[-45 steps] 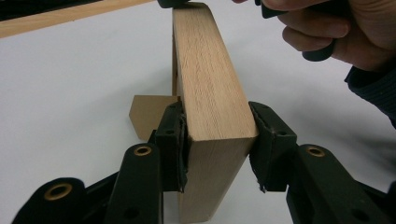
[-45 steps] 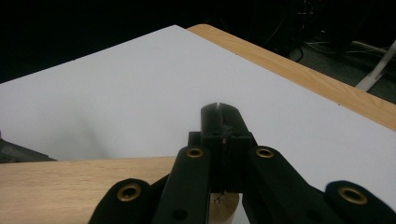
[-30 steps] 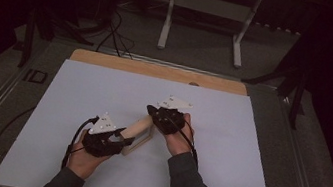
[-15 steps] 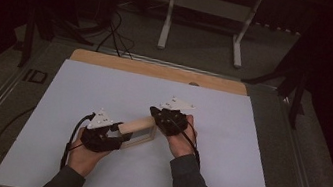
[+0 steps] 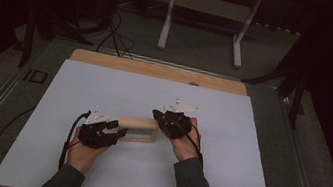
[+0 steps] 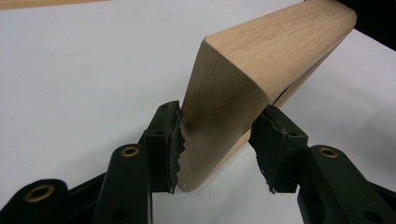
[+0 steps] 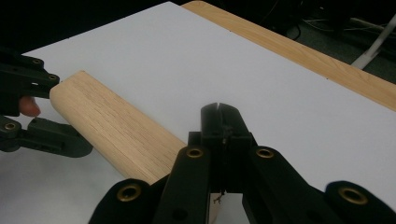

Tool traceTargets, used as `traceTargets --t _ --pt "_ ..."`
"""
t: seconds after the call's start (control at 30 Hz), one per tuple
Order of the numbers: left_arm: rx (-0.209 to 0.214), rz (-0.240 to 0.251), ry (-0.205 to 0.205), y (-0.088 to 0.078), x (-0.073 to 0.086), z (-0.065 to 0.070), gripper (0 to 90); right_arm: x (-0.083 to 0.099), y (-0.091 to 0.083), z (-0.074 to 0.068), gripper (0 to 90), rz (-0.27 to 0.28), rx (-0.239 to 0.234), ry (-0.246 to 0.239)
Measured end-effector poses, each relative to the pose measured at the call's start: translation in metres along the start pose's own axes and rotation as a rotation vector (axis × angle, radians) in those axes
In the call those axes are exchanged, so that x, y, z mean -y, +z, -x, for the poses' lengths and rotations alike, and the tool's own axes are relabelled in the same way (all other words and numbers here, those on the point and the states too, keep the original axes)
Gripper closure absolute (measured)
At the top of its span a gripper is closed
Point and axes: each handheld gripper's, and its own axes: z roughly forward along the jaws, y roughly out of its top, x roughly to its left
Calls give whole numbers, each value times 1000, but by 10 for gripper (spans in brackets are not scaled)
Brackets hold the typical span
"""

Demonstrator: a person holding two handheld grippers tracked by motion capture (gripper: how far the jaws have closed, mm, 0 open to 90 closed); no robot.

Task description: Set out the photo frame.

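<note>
So the light wooden rectangular frame (image 5: 138,130) is sitting on the white-covered desk (image 5: 248,137), right between both hands. The left gripper (image 6: 219,140) is straddling one rounded end of it, and its jaws have just been closing a bit; the left pad is touching the wood, the right one looking slightly off. The right gripper (image 7: 219,122) is pressed fully together by the other end.
</note>
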Motion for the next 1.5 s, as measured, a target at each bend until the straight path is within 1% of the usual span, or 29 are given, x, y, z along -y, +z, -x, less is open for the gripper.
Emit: traceTargets --t 0.07,0.17,0.23,0.33,0.5,0.53,0.57,0.6,0.7,0.73,0.77,0.8,0.87,1.07,1.2,1.33,1.5 --pt "6 1 2 0 0 -1 535 0 0 1 879 4 -3 4" --pt "8 4 -1 1 1 -1 533 1 0 3 823 22 -37 23" --pt "9 4 -2 1 1 -2 534 2 -1 4 792 30 -46 25" --pt "7 6 -4 2 2 -2 534 2 -4 3 719 39 -57 9" --pt "7 5 -8 3 2 -2 535 3 -10 1 609 45 -96 -12" --pt "7 5 -8 3 2 -2 536 3 -10 1 609 45 -96 -12" --pt "8 3 -8 3 2 -3 536 4 -11 1 591 43 -98 -15" --pt "8 2 -8 3 2 -3 537 5 -13 -1 543 34 -97 -38" --pt "9 4 -8 3 2 -3 537 6 -16 -4 477 23 -88 -66" --pt "9 4 -8 3 2 -3 537 6 -16 -4 477 23 -88 -66" --pt "10 3 -7 3 2 -3 537 6 -16 -4 457 24 -91 -66" --pt "10 3 -6 3 2 -3 538 8 -15 -3 429 23 -104 -66" --pt "11 3 -6 3 2 -3 539 12 -14 -3 397 14 -106 -71" --pt "25 2 -3 4 3 -3 546 24 -7 0 375 -22 -135 -67" --pt "24 -5 3 6 3 -3 550 31 -1 1 376 -50 -140 -67" --pt "24 -2 0 8 3 -4 553 35 2 2 379 -61 -138 -66" --pt "24 -7 2 9 4 -5 560 40 5 6 427 -74 -138 -64"
